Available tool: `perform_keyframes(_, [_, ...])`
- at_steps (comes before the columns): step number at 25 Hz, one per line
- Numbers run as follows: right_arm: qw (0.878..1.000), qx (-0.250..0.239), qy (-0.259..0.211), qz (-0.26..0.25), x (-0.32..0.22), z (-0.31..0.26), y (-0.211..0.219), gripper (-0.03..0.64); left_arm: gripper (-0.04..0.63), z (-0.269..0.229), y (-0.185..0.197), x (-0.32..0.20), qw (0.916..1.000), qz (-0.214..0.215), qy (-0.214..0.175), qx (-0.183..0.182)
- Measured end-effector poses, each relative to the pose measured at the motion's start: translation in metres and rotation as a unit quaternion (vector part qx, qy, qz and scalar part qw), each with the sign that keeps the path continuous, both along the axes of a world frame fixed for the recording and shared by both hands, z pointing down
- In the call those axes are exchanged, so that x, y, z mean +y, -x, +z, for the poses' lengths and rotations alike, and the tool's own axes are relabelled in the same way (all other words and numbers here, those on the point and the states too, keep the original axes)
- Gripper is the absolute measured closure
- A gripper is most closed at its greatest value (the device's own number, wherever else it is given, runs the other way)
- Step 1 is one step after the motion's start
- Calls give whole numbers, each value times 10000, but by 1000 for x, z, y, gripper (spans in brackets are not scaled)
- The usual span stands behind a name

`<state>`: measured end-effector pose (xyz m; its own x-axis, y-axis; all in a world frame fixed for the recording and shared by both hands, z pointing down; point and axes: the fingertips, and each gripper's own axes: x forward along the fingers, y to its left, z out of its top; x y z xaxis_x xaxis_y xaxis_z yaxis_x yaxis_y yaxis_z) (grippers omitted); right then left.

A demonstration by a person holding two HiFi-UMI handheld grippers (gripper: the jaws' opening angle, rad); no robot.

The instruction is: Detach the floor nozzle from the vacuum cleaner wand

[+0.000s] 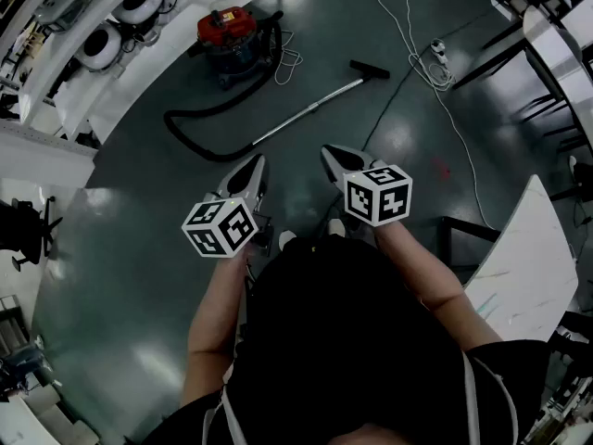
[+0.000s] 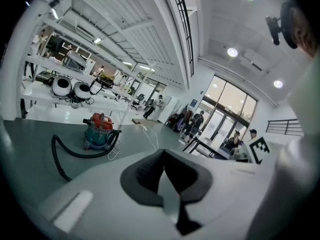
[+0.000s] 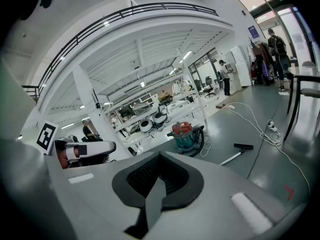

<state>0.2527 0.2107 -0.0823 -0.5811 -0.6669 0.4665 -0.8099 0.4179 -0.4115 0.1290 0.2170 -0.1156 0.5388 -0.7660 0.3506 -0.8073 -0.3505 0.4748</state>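
- The left gripper [image 1: 252, 170] is shut tight. Its two jaws press together and it holds nothing.
- The right gripper [image 1: 335, 158] is shut tight too, with nothing in it.
- The person holds both up in front, side by side and a little apart. They point a bit down at the floor [image 1: 139, 248].
- The vacuum cleaner [image 1: 229, 37] (red on top, blue-green below) sits on the dark floor, well ahead of the grippers.
- A black hose [image 1: 218, 108] runs from it, bends round and joins the silver wand [image 1: 310, 109].
- The floor nozzle [image 1: 369, 69] is black. It is on the far end of the wand, lying on the floor, well apart from both grippers.
- A white cable [image 1: 441, 77] lies on the floor to the right of the nozzle.
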Motion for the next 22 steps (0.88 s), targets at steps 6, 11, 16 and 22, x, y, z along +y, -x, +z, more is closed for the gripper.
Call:
perform_keyframes(6, [9999, 66, -12, 112, -3, 3, -5, 624, 588, 8, 4, 0, 9998, 152, 34, 90])
perform_keyframes(11, [9999, 5, 52, 165, -5, 6, -5, 624, 588, 15, 11, 0, 9996, 53, 175, 201])
perform_keyframes(16, [9994, -313, 23, 126, -1, 3, -1, 623, 588, 14, 15, 7, 9987, 277, 61, 427])
perform_keyframes(22, [9995, -226, 192, -78, 9, 18, 19, 623, 588, 33, 47, 16, 9974, -34, 327, 636])
